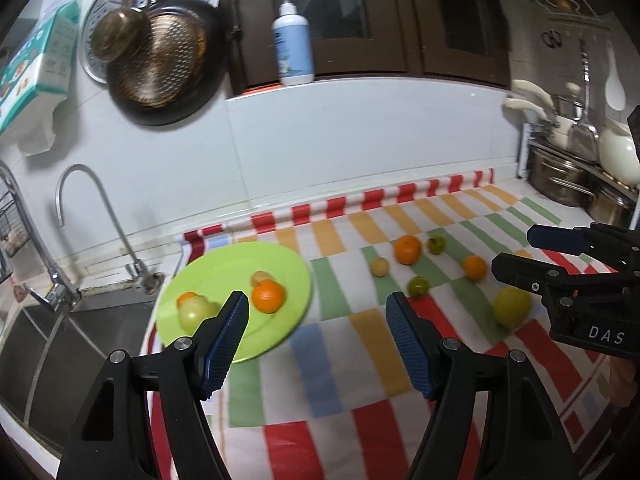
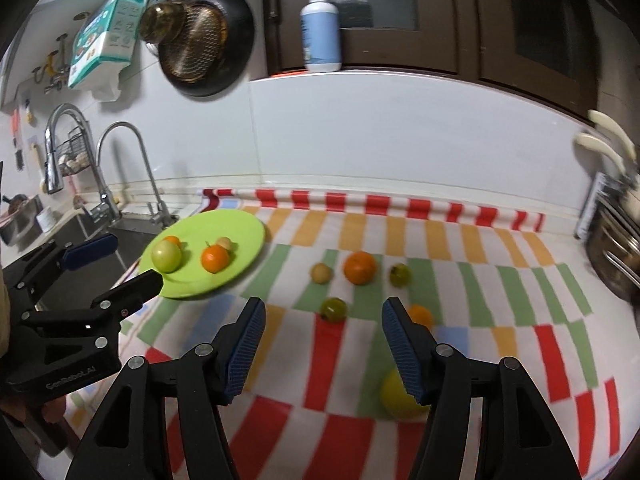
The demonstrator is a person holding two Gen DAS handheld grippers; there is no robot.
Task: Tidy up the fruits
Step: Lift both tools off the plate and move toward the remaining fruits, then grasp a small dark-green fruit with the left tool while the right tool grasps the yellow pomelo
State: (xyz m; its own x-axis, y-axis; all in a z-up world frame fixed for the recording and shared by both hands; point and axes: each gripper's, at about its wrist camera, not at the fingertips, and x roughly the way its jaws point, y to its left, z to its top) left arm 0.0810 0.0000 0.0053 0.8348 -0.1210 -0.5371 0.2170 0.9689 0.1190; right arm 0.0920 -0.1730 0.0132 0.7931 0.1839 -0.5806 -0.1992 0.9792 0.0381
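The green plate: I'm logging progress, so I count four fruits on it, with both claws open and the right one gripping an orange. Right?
Not quite. The right claw grips nothing; the right wrist view shows only cloth between its pads. The green plate does hold four fruits, and the left claw is open too.

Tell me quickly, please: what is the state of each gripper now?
Left gripper: open, holding nothing.
Right gripper: open, holding nothing.

Half hidden behind the right gripper's (image 2: 323,308) right finger: small orange (image 2: 421,314) and yellow-green fruit (image 2: 394,398) (both blurred). Cut off at the frame edge: steel pots (image 1: 576,184). Smeared by motion: green plate (image 1: 224,276).
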